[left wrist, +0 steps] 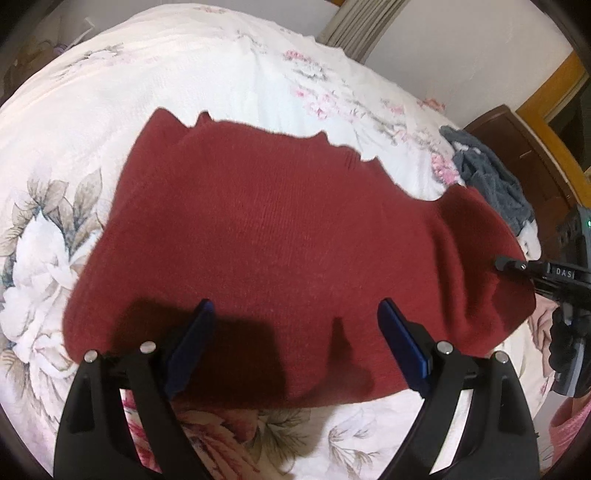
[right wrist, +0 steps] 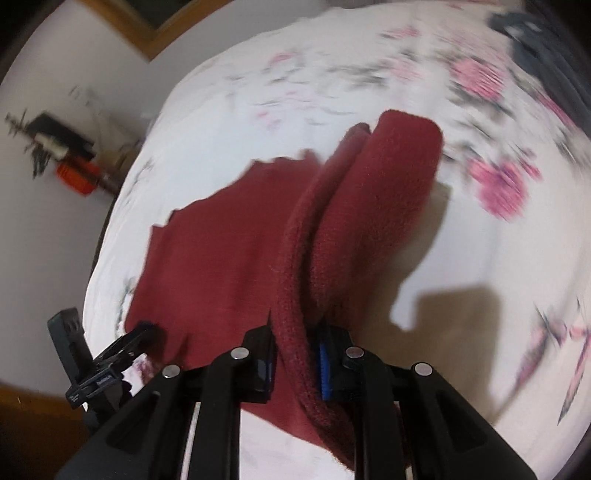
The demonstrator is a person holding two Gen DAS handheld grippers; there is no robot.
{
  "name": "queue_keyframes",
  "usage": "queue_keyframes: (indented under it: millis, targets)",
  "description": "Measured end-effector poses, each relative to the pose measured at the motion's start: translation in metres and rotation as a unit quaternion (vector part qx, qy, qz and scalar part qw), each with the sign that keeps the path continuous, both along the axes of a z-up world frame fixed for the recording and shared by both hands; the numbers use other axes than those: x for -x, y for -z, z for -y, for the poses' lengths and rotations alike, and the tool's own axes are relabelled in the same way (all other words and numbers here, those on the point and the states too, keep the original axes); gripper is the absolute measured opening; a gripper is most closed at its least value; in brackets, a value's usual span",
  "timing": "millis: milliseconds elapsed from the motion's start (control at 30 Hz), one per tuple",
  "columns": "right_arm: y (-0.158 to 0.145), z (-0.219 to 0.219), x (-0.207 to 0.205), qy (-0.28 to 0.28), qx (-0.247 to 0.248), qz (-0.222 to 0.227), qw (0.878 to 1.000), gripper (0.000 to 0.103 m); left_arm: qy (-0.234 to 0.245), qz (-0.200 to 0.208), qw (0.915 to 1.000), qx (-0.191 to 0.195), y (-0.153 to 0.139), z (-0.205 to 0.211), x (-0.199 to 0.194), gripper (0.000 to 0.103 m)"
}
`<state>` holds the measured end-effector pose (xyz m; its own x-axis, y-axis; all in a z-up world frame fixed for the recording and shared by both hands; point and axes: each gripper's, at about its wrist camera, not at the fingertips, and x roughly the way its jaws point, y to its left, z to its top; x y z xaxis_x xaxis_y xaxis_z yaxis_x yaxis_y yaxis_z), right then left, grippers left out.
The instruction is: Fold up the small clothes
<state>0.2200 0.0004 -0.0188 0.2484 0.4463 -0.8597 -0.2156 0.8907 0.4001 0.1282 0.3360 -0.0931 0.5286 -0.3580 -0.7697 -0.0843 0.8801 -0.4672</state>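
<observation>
A dark red knit garment (left wrist: pixel 280 229) lies spread on the floral bedspread (left wrist: pixel 192 66). In the left wrist view my left gripper (left wrist: pixel 297 325) hovers open over the garment's near edge, its blue pads (left wrist: pixel 192 343) wide apart with nothing between them. My right gripper (left wrist: pixel 506 264) comes in from the right at the garment's right end. In the right wrist view my right gripper (right wrist: pixel 295 356) is shut on a thick folded edge of the red garment (right wrist: pixel 373 206), which rises off the bed. The left gripper (right wrist: pixel 125 341) shows at the lower left, by the garment's corner.
A grey fluffy cloth (left wrist: pixel 487 181) lies on the bed beyond the garment's right end. Dark wooden furniture (left wrist: pixel 517 147) and a curtain (left wrist: pixel 354 29) stand behind the bed. A wall shelf with small items (right wrist: pixel 62 155) is at the left. The bedspread (right wrist: pixel 480 280) lies bare to the right.
</observation>
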Motion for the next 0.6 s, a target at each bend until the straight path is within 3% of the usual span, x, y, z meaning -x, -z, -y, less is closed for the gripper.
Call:
queue_keyframes:
  millis: [233,600]
  targets:
    - [0.002,-0.086,-0.003,-0.076,0.044,0.002,0.996,0.017,-0.020,0.011,0.9996,0.014,-0.009,-0.014,0.004,0.089]
    - [0.053,-0.130,-0.001,-0.098,0.092,-0.025,0.991,0.017,-0.040,0.011,0.9985,0.037,-0.008,-0.027,0.007,0.088]
